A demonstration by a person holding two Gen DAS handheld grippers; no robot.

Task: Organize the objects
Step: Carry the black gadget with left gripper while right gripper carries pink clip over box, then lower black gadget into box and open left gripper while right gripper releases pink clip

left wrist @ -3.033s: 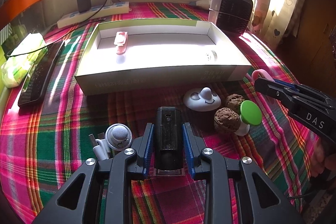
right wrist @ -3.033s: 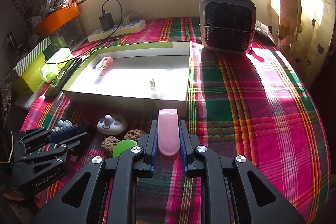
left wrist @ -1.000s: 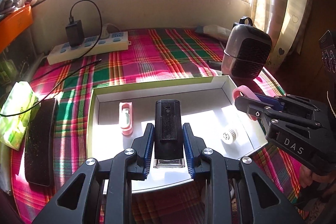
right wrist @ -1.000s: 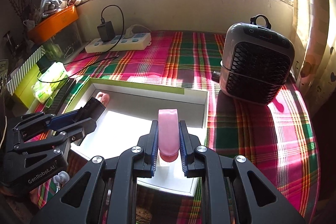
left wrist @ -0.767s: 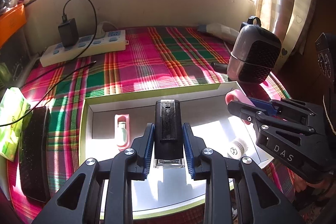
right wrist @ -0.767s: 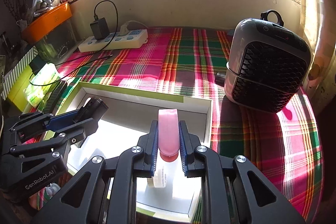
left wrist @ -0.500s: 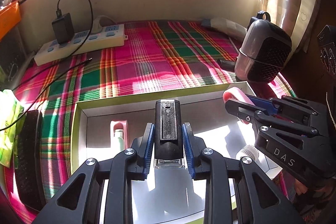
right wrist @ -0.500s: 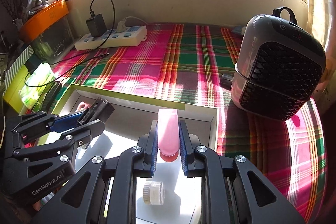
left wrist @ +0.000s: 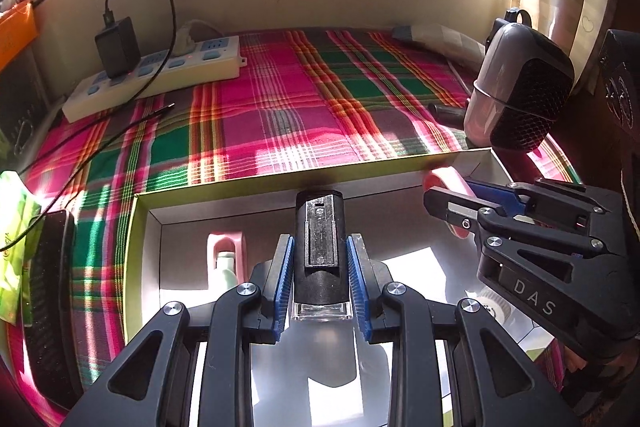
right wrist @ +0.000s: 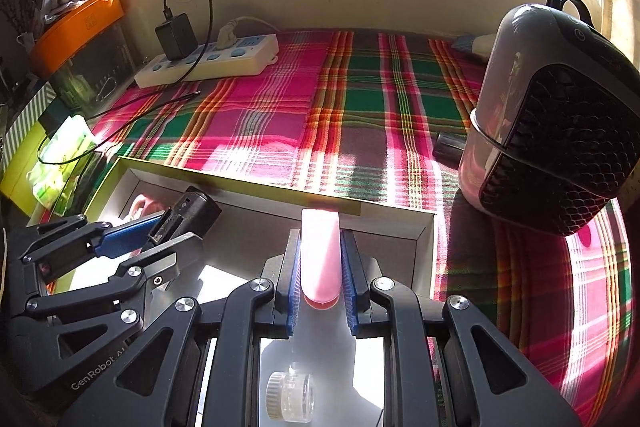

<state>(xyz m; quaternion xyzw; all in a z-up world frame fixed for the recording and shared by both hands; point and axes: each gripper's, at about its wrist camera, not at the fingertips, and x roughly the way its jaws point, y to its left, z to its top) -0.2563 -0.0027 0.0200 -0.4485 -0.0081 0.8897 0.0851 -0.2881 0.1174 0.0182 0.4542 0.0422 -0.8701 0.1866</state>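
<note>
**Both grippers loaded, hanging over the white box**

The left gripper (left wrist: pixel 320 279) has its fingers clamped on a black cylindrical gadget (left wrist: pixel 319 247) — the right gripper (right wrist: pixel 320 275) is pinched tight on a pink case (right wrist: pixel 321 255). Both hang over the white box (left wrist: pixel 136 247) on the plaid-covered table (left wrist: pixel 280 99). Already inside: a pink-cased item (left wrist: pixel 225 255) and a small clear jar (right wrist: pixel 289 401).

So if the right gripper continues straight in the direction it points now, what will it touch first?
Probably the far wall of the white box: the right gripper, shut on the pink object, points at it from inside the box. Depth is hard to judge.
</note>
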